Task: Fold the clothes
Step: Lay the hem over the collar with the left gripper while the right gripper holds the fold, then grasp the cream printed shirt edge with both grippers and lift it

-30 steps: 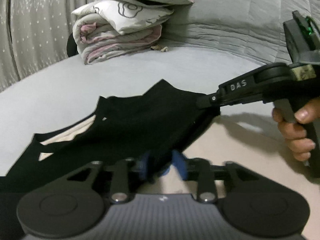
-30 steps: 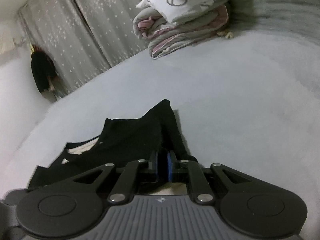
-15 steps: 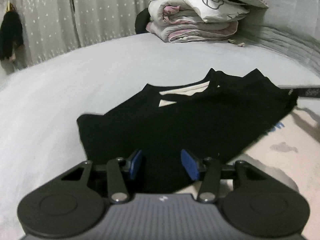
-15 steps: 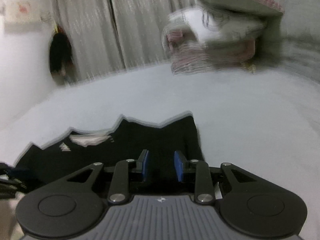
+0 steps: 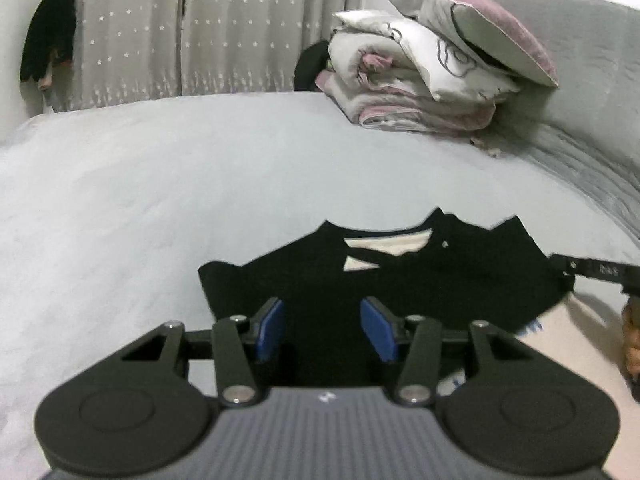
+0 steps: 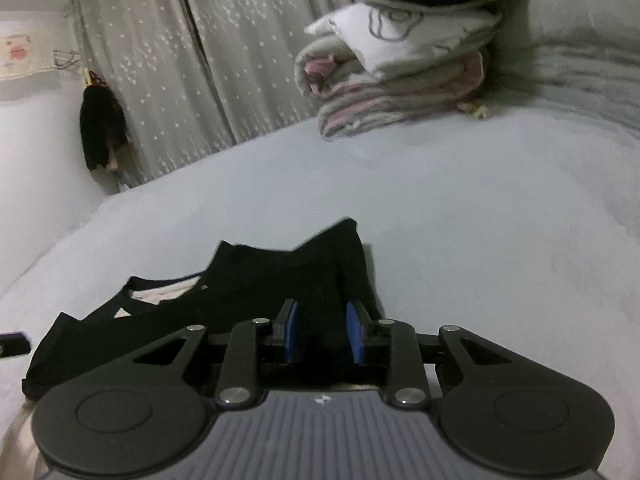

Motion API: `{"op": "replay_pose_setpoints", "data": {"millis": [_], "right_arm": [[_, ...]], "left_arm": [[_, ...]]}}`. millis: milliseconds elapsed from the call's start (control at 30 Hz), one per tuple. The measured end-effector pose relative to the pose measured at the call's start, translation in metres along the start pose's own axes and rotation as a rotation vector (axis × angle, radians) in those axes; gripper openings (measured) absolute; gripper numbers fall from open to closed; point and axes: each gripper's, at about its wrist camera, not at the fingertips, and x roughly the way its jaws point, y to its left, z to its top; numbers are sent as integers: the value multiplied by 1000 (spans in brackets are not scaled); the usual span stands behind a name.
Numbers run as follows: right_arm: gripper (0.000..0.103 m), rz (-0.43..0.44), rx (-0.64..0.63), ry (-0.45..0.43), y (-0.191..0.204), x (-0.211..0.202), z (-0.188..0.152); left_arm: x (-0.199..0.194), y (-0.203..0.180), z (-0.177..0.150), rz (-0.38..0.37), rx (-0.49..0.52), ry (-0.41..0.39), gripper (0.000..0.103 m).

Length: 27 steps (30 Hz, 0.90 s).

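Note:
A black garment (image 5: 400,284) lies flat on the grey bed (image 5: 160,200), with a cream lining showing at its neck opening (image 5: 384,246). My left gripper (image 5: 324,328) hovers open at the garment's near edge, and the dark cloth shows between its blue pads (image 5: 270,330) without being pinched. In the right wrist view the same garment (image 6: 248,280) spreads out to the left. My right gripper (image 6: 323,332) is open at the garment's right end, the cloth lying loose between its pads (image 6: 354,332). The right gripper's tip (image 5: 592,272) also shows at the garment's right corner.
A stack of folded bedding and a pillow (image 5: 432,80) sits at the bed's far right by a grey headboard (image 5: 592,92). Starred curtains (image 5: 200,28) hang behind. A pale cloth with blue print (image 5: 560,352) lies under the garment's near right. A hand (image 5: 632,340) shows at the right edge.
My right gripper let go of the garment's corner, and its jaws now stand apart. My left gripper swung left along the near edge, and the garment has settled flat on the bed.

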Motion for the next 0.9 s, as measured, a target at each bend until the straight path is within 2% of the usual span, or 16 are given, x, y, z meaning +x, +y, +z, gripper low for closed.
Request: {"op": "replay_pose_setpoints", "data": {"millis": [100,233,400,467,567,700,767,833,900], "right_arm": [[26,8,-32,1,7,3,-1],[26,-23,-42,48,8,12,-4],[27,-26,-11,43,2,11,-8],[32,-27,0,36,0,10,-10],[32,4,69,22,-11,7,-11],[33,40,196,18,-26,-9,-15],[34,41,213,19,-28,-25,-20],[44,18,227,60,-31,-39,-24],[44,2,240,92,-36,-52,-32]], "left_arm": [[30,12,-15,81,-32,62,41],[35,22,-35,84,-101,8,43],[8,25,-49,100,-250,-35,41],[-7,26,-57,104,-307,-49,47],[-28,28,-75,95,-360,-31,49],[-53,20,-91,103,-313,9,49],[-64,16,-95,102,-303,38,49],[-77,12,-102,96,-301,61,47],[-90,8,-110,88,-302,77,45]]}}
